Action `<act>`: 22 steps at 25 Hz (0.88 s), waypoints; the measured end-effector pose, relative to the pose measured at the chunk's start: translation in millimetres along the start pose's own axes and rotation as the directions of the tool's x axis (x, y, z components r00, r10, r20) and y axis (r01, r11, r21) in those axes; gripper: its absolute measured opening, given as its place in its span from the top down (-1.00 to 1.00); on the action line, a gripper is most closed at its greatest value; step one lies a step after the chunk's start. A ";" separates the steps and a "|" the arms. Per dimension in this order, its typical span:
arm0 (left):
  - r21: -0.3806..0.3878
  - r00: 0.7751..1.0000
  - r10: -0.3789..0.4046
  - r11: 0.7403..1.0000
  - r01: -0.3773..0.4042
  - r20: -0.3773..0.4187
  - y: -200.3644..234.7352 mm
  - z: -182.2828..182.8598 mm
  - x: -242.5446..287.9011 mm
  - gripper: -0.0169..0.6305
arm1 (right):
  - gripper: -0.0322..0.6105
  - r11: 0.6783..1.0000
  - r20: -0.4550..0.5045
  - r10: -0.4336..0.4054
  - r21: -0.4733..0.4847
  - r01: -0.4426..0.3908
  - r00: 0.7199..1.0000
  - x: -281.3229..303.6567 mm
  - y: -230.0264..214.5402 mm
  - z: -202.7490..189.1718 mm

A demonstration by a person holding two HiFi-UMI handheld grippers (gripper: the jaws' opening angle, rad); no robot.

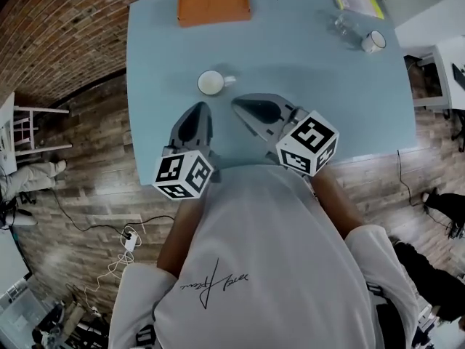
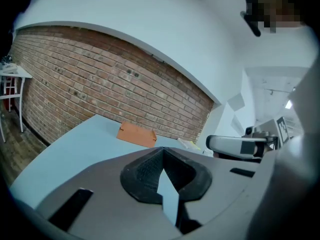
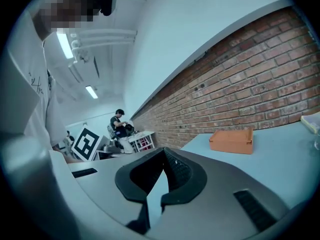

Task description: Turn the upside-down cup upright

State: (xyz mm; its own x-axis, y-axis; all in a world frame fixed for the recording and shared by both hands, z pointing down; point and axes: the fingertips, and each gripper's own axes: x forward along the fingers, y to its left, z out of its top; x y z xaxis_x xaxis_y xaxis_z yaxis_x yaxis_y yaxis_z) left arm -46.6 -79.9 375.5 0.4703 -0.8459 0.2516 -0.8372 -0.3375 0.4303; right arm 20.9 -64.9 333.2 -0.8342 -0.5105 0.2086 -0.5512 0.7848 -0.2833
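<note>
— State of the left hand-held gripper (image 1: 200,107)?
— Closed tip to tip, nothing pinched; held above the tabletop (image 1: 312,93).
— And the right hand-held gripper (image 1: 238,103)?
— Same: pressed together, empty.
— And the cup (image 1: 211,83)?
— Just ahead of the left tips, slightly left of the right ones, touching neither. Standing on the tabletop, seemingly mouth up, handle toward the right.
— Beyond that?
— Far ahead, a box (image 1: 213,4); well off to the right, a mug (image 1: 373,41) and a glass (image 1: 345,24).
</note>
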 end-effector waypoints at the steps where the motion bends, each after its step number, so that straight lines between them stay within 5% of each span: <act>1: 0.004 1.000 -0.007 1.000 0.007 0.004 -3.2 3.9 -1.9 0.92 | 0.83 1.000 0.007 0.000 0.001 0.000 1.000 -2.4 -0.4 3.8; 22: 0.053 0.998 -0.068 0.996 0.067 0.017 -41.3 12.9 -32.4 0.92 | 0.84 0.997 0.033 0.072 -0.011 -0.072 0.997 -37.7 27.5 24.1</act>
State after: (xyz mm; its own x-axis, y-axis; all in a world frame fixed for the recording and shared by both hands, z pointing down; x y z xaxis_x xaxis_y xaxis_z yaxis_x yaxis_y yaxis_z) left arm -30.9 -43.9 338.5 0.5213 -0.8278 0.2074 -0.8176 -0.4148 0.3994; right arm 36.7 -32.6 295.0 -0.8720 -0.4638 0.1566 -0.4895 0.8233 -0.2872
